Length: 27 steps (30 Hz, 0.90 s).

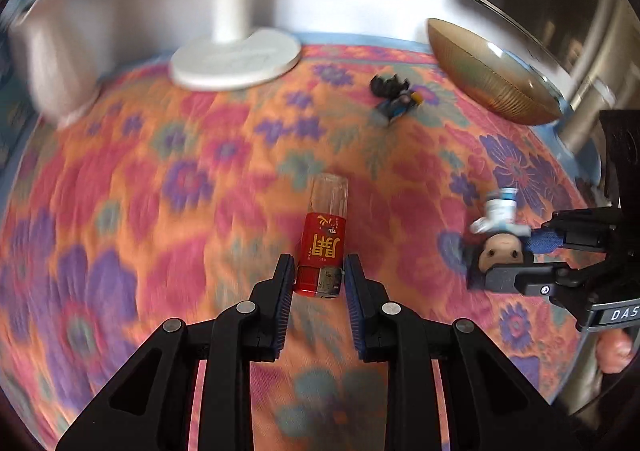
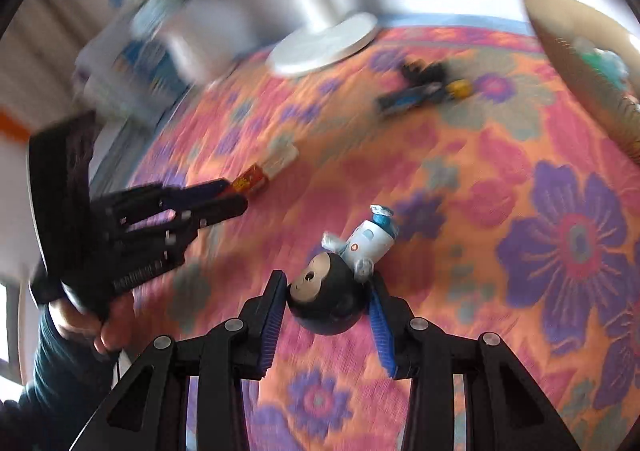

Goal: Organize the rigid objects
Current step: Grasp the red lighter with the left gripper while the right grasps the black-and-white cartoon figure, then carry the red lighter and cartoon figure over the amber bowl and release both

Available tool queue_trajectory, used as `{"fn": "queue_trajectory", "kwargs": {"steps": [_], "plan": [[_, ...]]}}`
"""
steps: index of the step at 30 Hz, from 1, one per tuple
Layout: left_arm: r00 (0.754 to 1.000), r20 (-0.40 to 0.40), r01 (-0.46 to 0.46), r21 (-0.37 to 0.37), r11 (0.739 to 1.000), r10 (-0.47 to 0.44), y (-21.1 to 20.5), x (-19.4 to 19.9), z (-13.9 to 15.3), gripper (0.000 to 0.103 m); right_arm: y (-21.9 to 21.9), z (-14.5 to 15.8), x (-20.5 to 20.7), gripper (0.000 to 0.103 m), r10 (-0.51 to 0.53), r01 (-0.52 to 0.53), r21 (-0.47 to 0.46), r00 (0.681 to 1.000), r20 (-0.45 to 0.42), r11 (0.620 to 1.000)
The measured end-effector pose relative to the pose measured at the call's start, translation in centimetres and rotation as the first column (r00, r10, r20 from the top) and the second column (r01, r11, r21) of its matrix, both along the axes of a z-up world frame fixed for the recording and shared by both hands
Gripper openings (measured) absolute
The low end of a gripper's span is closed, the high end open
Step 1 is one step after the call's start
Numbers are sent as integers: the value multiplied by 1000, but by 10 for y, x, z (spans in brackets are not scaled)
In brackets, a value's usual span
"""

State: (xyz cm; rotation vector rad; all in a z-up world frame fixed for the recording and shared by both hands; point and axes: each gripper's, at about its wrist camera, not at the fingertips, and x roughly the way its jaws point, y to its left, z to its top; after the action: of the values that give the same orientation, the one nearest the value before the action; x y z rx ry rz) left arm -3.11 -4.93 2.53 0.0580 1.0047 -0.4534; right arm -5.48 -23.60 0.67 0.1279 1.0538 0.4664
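Left fingers [image 1: 288, 275] clamped on metal-capped end of red lighter [image 1: 322, 247]; right fingers [image 2: 276, 299] clamped on round dark head of toy figurine [image 2: 344, 271]. You hold both just over floral cloth surface [image 1: 160, 179]. Lighter's long axis runs straight out from your left gripper [image 1: 319, 277], clear end away. Figurine body points away from your right gripper [image 2: 330, 307]. Gold bowl [image 1: 488, 75] lies far right, nearer your right hand; likely drop spot. Small black toy [image 1: 394, 97] lies loose between.
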Motion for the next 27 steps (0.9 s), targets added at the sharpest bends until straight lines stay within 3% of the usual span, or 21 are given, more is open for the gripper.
{"fn": "queue_trajectory", "kwargs": {"steps": [1, 3, 4, 6, 8, 11, 15, 18, 25, 27], "plan": [[1000, 1, -8, -7, 1000, 8, 2, -5, -1, 22, -3, 1, -3, 40, -14, 14, -4, 1000, -4, 1000], [1000, 10, -1, -16, 1000, 2, 1, -18, 0, 23, -14, 2, -6, 57, -75, 75, -27, 997, -21, 997], [1000, -9, 20, -39, 999, -20, 0, -21, 0, 24, -23, 4, -12, 60, -106, 105, -39, 994, -9, 994], [996, -49, 70, -89, 994, -74, -2, -27, 0, 43, -37, 10, -21, 61, -152, 152, -31, 988, 8, 988], [992, -60, 105, -103, 989, -112, -4, -28, 1, 47, -47, 12, -28, 63, -196, 196, 18, 981, -1, 980], [995, -57, 79, -97, 992, -85, -3, -26, 2, 47, -51, 3, -31, 66, -211, 217, 115, 975, -66, 969], [998, -54, 31, -119, 992, -37, 1, -19, -1, 47, -34, -14, -32, 66, -215, 233, 174, 970, -118, 957], [999, -29, 10, -110, 994, -13, -7, -13, -2, 47, -19, -9, -23, 66, -300, 310, 128, 950, -89, 942], [998, 66, 23, 23, 999, -24, -30, -18, -4, 47, 0, -7, -8, 66, -463, 464, 30, 885, -41, 885], [996, 88, 25, 43, 999, -29, -32, -20, -4, 32, 9, -5, -8, 50, -469, 470, -41, 883, 24, 882]]}}
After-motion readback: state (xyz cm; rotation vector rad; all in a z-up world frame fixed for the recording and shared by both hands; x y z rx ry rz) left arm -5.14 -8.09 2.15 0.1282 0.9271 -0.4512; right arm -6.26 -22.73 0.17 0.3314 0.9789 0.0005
